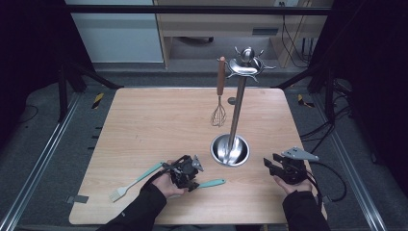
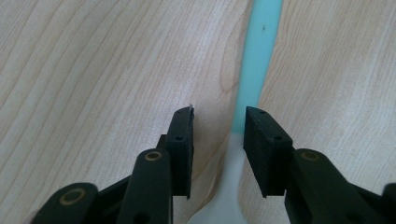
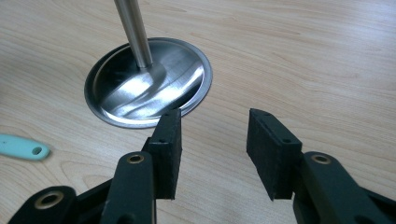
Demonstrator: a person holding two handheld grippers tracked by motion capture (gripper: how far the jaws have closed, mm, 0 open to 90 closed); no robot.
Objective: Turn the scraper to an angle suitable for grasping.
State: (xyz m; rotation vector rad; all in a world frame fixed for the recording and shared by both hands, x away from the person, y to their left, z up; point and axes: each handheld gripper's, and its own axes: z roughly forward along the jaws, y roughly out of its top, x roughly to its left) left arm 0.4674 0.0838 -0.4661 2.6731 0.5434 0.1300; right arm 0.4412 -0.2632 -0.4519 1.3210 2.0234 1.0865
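While both hand-held grippers gape, left hand-held gripper [image 2: 218, 122] straddles smooth teal brush handle [image 2: 258, 60] untouched.

Bare table [image 1: 159, 120] left of the stand [image 1: 236, 115]; hanging whisk [image 1: 219, 113] blocks beside it

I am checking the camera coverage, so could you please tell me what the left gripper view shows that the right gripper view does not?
The left gripper view shows the left gripper open astride the brush handle, where turquoise meets white, pads apparently not pressing it.

The right gripper view shows the right gripper open with nothing between its jaws, and the metal stand with its round base and upright pole.

Both show the wooden table and a turquoise handle, whose end lies at the right view's left edge.
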